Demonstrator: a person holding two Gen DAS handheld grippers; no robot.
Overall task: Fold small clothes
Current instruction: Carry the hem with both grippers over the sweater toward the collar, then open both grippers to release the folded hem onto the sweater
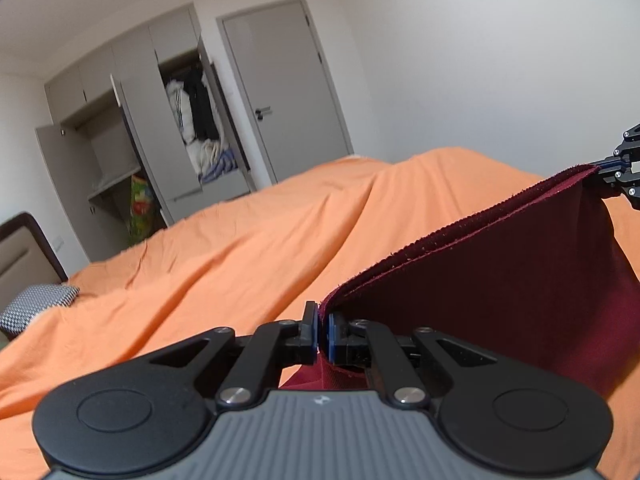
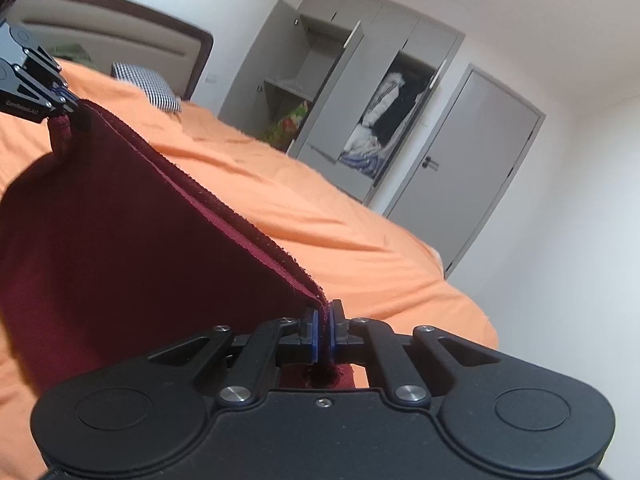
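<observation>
A dark red garment hangs stretched between my two grippers above the orange bedspread. My left gripper is shut on one end of its top edge. The right gripper shows at the far right of the left wrist view, clamped on the other end. In the right wrist view my right gripper is shut on the garment, whose doubled edge runs up-left to the left gripper. The cloth drapes down below that taut edge.
The orange bedspread covers a wide bed. A checked pillow lies by the padded headboard. Beyond the bed stands a grey wardrobe with open doors and clothes inside, next to a closed grey door.
</observation>
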